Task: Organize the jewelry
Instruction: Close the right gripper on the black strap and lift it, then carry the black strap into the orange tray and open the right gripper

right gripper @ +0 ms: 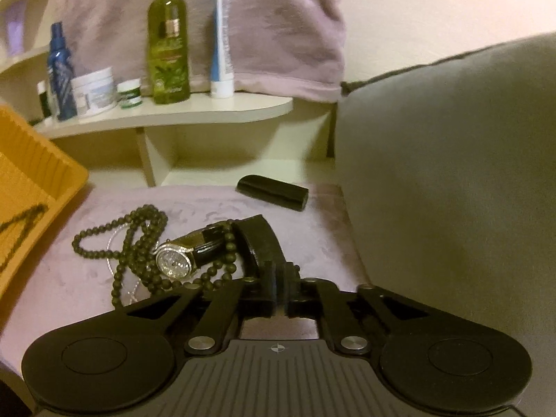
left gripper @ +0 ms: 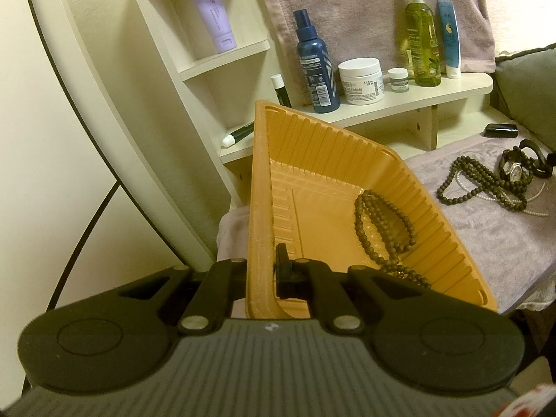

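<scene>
**Tray held at the left, loose jewelry waiting at the right**

At the left edge of the mauve cloth (left gripper: 486, 243), the left gripper (left gripper: 269, 278) has its jaws pressed together on the near wall of an orange ribbed tray (left gripper: 260, 208), holding it tipped. One brown bead bracelet (left gripper: 385, 236) already lies coiled inside, near the tray's right wall.

Further right on the cloth, well apart from the tray, sits the remaining pile: a long dark bead necklace (right gripper: 139, 243), a thin pearl strand (left gripper: 535, 208) partly under it, and a sparkly-faced wristwatch (right gripper: 173, 262) with a black strap, all tangled together. A black band (right gripper: 260, 243) curves just beside the watch.

The right gripper (right gripper: 279, 295) hovers low at the near edge of this pile. Its jaws are slightly parted, with the black band close in front of them; whether they touch it cannot be told.

The sorting seems partway done. The next move likely calls for closing on one piece and lifting it clear without dragging its neighbours, then carrying it left into the tray.

A small black case (right gripper: 274, 193) lies toward the cloth's far right corner.
</scene>
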Available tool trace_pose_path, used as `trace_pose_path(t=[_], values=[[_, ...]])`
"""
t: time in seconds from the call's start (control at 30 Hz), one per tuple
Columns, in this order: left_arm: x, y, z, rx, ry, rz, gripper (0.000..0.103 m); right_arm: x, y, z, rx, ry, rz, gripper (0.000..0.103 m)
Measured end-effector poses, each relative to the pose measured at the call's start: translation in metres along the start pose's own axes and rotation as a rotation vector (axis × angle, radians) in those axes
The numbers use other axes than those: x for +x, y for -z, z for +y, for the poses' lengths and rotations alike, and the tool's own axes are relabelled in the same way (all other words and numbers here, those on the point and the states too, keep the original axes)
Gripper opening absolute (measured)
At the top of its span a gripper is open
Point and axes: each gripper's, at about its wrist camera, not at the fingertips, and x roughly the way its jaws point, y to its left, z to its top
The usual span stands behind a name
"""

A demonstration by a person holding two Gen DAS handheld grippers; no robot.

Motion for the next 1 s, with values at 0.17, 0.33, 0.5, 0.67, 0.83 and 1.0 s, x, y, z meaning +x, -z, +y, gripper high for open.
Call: trace_pose_path(t=[0.17,0.33,0.5,0.67,0.83,1.0], values=[[0.0,0.0,0.0,0.001,-0.001,0.0,0.005,0.01,0.001,-0.001,-0.072,-0.04,0.006,0.05],[0.0,0.0,-0.001,0.005,0.0,0.001,0.005,0.018,-0.003,-0.014,-0.06,-0.105,-0.001,0.049],[-0.001,-0.001,-0.001,0.002,-0.002,0.002,0.005,0.022,-0.006,-0.013,-0.14,-0.15,-0.003,0.033],[-0.001,-0.001,-0.001,0.003,-0.001,0.002,0.005,0.024,-0.009,-0.018,-0.117,-0.159,0.012,0.021],[0.0,-0.001,-0.001,0.003,-0.003,0.0,0.005,0.004,-0.01,-0.019,-0.092,-0.122,-0.022,0.02],[0.0,-0.001,0.0,0.006,0.0,-0.002,0.005,-0.016,-0.015,-0.018,-0.06,-0.096,-0.056,0.02]])
